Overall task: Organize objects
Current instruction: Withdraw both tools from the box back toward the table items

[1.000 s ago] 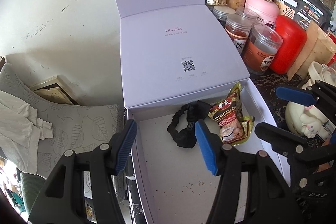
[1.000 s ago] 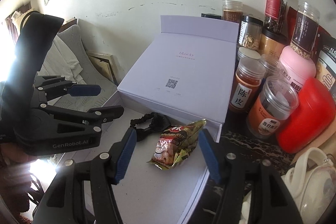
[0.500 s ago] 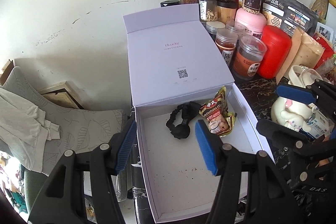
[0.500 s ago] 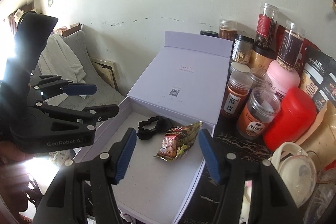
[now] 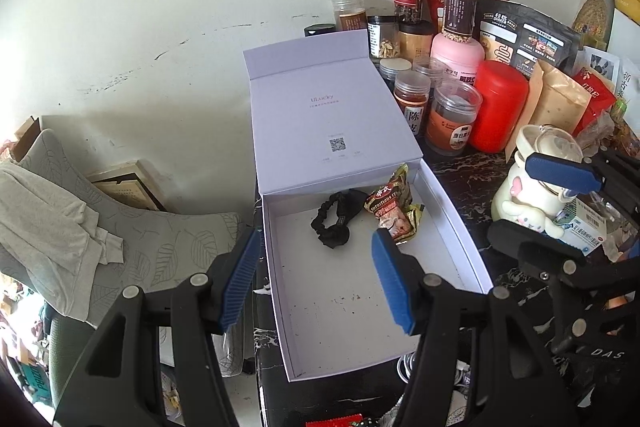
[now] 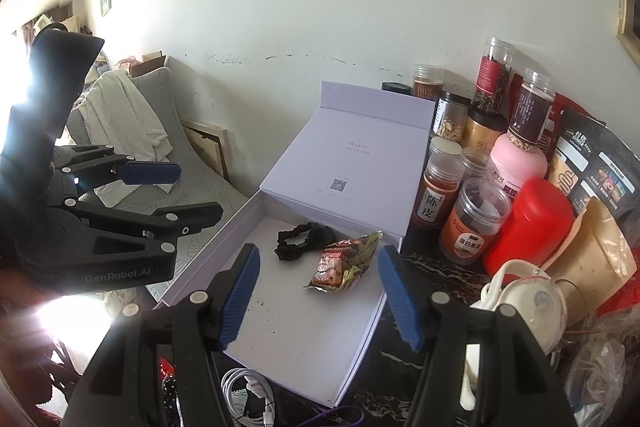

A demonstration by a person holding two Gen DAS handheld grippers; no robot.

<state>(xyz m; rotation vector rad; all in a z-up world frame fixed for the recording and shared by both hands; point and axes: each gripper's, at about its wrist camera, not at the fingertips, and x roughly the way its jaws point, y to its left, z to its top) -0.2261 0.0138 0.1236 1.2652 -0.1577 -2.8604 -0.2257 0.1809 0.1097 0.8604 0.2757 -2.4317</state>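
Observation:
A lavender box [image 5: 456, 223] [image 6: 362, 343] lies open on the dark table, its lid [image 5: 328, 115] [image 6: 352, 163] folded back against the wall. Inside at the far end lie a black scrunchie [image 5: 334, 223] [image 6: 298, 241] and a snack packet [image 5: 394, 213] [image 6: 344, 263]. My left gripper [image 5: 316, 279] is open and empty above the box's near half. My right gripper [image 6: 318, 295] is open and empty above the box, near the packet. Each gripper shows in the other's view, the left [image 6: 160, 195] and the right [image 5: 548, 203].
Several jars [image 5: 452, 119] [image 6: 472, 219], a red canister [image 5: 498, 107] [image 6: 528, 223] and pouches crowd the table's right. A white plush bottle [image 5: 532, 187] stands by the box. A white cable [image 6: 248, 395] lies at the near edge. A grey cushioned chair [image 5: 120, 239] is to the left.
Both grippers have drawn back and up from the box, so more of the box and table shows. Both stay open and empty. The scrunchie and packet have not moved.

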